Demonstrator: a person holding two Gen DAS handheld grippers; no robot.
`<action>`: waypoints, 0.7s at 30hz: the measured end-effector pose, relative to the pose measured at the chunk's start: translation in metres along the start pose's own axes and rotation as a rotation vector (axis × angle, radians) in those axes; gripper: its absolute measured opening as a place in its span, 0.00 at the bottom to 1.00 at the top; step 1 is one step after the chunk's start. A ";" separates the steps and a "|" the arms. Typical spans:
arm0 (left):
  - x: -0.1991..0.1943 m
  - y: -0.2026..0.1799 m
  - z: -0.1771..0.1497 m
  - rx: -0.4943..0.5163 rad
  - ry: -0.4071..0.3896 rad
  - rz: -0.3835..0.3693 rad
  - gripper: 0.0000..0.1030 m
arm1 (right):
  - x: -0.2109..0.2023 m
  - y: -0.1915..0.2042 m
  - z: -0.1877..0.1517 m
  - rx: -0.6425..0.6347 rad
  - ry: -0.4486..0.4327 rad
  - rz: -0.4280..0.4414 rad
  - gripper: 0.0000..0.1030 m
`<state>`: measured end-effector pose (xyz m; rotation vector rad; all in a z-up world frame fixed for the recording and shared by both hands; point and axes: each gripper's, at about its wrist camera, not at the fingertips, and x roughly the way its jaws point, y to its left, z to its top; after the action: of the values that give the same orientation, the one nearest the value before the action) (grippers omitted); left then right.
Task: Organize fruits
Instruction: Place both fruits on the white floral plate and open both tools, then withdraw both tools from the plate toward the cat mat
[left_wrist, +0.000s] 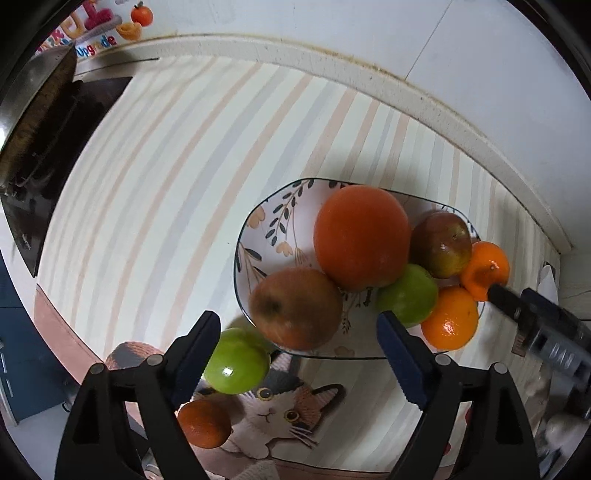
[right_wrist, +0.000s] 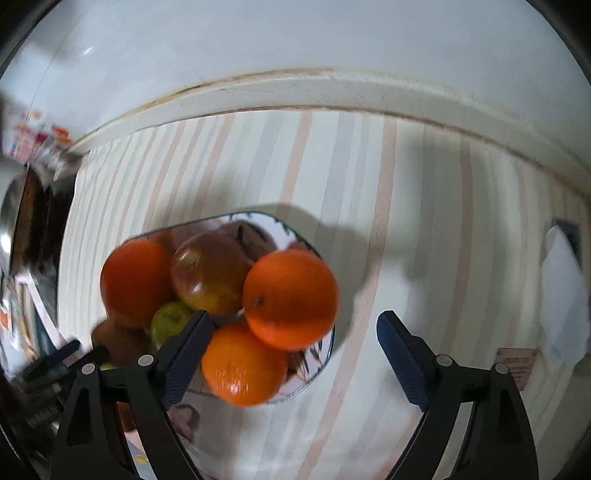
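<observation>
Now, left gripper (left_wrist: 297, 341): jaws spread wide, holding nothing; it hangs over the near edge of the plate, with the brown apple between its fingers
Right gripper (right_wrist: 295, 341): jaws spread wide and empty; in the left view one of its fingers (left_wrist: 506, 299) touches the far orange at about 3 o'clock of the plate
Plate (left_wrist: 258, 236): floral, dark-rimmed, on the striped cloth (left_wrist: 166, 184); six fruits lie on it
Big orange fruit (left_wrist: 360, 236): centre of the plate, the largest piece; touching the brown apple and the green apple
Brown apple (left_wrist: 295, 308): at 7 o'clock on the plate, at its rim
Green apple (left_wrist: 408, 295): at 5 o'clock, tucked among the others
Red apple (left_wrist: 441, 243): at 2 o'clock, against the rim
Far orange (left_wrist: 487, 267): at 3 o'clock, on the rim; its stem end faces the right finger
Near orange (left_wrist: 450, 317): at 4 o'clock, just below the far orange and touching it
Loose green apple (left_wrist: 236, 362): off the plate at 7 o'clock, beside the left finger of the left gripper; it lies on the cat mat (left_wrist: 280, 410)
Loose orange (left_wrist: 203, 422): off the plate, at 6 o'clock of the loose green apple; also on the mat
Right view: blurred; the plate sits at 9 o'clock of the gripper
</observation>
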<state>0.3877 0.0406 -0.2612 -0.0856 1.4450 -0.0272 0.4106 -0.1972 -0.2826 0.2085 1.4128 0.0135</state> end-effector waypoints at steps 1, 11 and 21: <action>-0.004 0.000 -0.002 0.003 -0.007 0.005 0.84 | -0.005 0.004 -0.005 -0.016 -0.008 -0.007 0.92; -0.035 0.000 -0.031 0.024 -0.088 0.038 0.84 | -0.042 0.048 -0.051 -0.114 -0.058 -0.033 0.92; -0.081 0.005 -0.076 0.032 -0.182 0.037 0.84 | -0.096 0.063 -0.084 -0.130 -0.169 -0.038 0.92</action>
<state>0.3025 0.0476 -0.1910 -0.0336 1.2633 -0.0116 0.3198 -0.1366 -0.1910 0.0732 1.2428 0.0549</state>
